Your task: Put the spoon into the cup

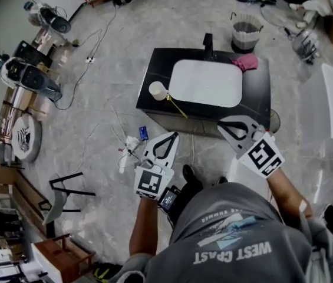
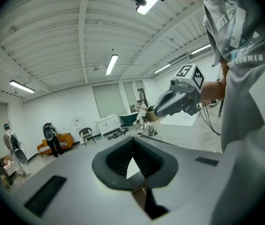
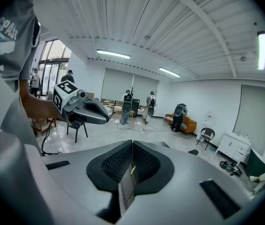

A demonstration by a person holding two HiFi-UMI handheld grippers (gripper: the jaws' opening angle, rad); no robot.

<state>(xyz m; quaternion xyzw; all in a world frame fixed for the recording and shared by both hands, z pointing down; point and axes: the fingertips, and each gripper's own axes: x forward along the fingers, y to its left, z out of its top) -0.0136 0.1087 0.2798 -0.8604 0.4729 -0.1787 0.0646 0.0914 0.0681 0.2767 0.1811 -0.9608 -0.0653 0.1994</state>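
Head view, surface: a black table (image 1: pixel 260 93) is standing on a grey marbled floor (image 1: pixel 113 58), w/ a white tray (image 1: pixel 206 82) taking up most of the top.
Head view, task things: the cup (image 1: pixel 157 90) is sitting at the table's left edge, beside the tray. The spoon (image 1: pixel 177 106) is lying on the table, one end right at the cup, handle running toward you.
Head view, other: a pink cloth (image 1: pixel 246 62) is lying at the far right corner. A bucket (image 1: pixel 246 34) is standing on the floor behind, and cables (image 1: pixel 89 46) are trailing off to the left.
Head view, grippers: you're holding the left gripper (image 1: pixel 173 136) and the right gripper (image 1: pixel 228 125) short of the table's near edge, well apart from cup and spoon.
Left gripper view: its jaws are pressing together w/ nothing between them. The ribbed ceiling (image 2: pixel 52 36) w/ strip lights (image 2: pixel 109 63) is filling the top. An orange sofa (image 2: pixel 59 142) and a black chair (image 2: pixel 86 135) are standing by the far wall.
Right gripper view: its jaws are meeting at the tips and gripping nothing. People (image 3: pixel 128 106) are standing by equipment across the room.
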